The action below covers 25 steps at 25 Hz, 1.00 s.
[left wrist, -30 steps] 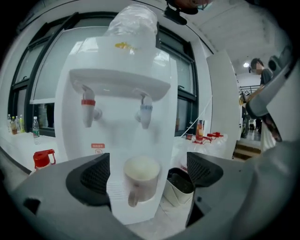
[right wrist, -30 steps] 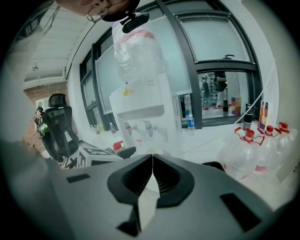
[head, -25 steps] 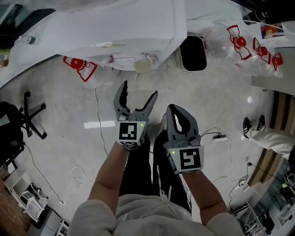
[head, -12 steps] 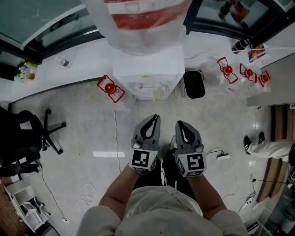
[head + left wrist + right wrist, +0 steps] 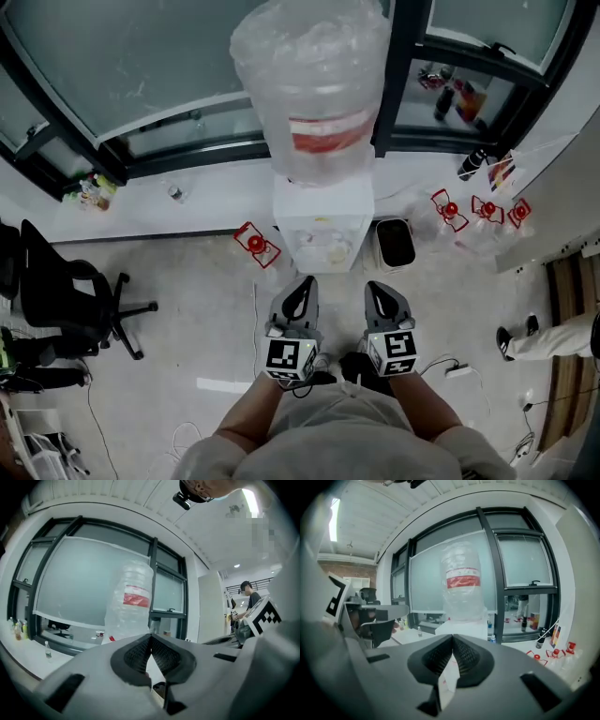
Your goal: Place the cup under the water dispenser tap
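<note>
Left tongs (image 5: pixel 304 281) just closed; right tongs (image 5: pixel 378 285) shut; gripper views add ceiling (image 5: pixel 211 531).

L gripper (image 5: pixel 306 280) jaws just closed, nothing between; R gripper (image 5: pixel 376 284) jaws shut; side by side.

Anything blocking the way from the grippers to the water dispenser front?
Nothing visible. Bare floor lies between the left gripper, the right gripper and the water dispenser; the black bin and red-framed item stand off to its sides.

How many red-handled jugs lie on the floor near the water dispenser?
4 red-handled jugs: one left of the water dispenser, three in a row to its right. Others may be hidden.
</note>
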### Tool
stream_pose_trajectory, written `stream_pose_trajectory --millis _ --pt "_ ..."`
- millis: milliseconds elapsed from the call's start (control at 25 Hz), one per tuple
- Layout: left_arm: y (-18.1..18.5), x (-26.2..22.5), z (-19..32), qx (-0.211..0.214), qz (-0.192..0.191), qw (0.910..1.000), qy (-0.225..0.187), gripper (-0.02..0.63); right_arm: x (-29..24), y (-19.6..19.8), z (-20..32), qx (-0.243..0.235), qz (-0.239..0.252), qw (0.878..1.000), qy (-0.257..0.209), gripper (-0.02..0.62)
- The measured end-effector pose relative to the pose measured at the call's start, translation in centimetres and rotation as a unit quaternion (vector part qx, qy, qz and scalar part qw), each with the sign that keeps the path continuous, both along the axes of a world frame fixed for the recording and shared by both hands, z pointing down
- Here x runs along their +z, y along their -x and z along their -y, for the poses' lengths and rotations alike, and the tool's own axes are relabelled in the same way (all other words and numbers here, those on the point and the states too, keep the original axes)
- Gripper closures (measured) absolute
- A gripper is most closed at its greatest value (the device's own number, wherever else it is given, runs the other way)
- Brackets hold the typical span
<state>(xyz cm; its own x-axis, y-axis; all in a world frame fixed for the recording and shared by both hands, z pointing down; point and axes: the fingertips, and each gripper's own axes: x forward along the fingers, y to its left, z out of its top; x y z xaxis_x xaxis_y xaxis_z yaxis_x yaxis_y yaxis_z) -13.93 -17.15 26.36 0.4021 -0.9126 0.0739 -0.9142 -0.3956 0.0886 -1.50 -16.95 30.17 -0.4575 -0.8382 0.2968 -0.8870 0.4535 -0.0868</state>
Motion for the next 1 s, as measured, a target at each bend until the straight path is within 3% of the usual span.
stream_pose_trajectory --millis 120,320,520,640,1000 --pt "1.0 -2.7 -0.6 -0.010 -0.002 0.9997 -0.024 0.588 -1.8 0.5 -0.5 -0.006 0.029 1.000 0.004 0.568" --pt "2.1 -7.0 -3.3 -0.012 0.027 0.9958 -0.087 0.588 -4.7 1.2 -2.4 -0.014 0.031 0.999 -0.025 0.568" --pt "2.5 -10.5 -3.7 -0.008 0.003 0.9956 -0.094 0.588 -8.5 2.7 -1.8 -0.033 0.033 0.996 -0.073 0.568" --pt "2.4 -11.4 -4.1 -0.002 0.003 0.9931 -0.117 0.588 -9.0 3.1 -2.4 -0.038 0.034 0.996 -0.075 0.568" --pt "2.8 -11.8 -4.6 0.003 -0.009 0.9929 -0.118 0.588 -9.7 4.6 -3.7 -0.058 0.012 0.994 -0.091 0.568"
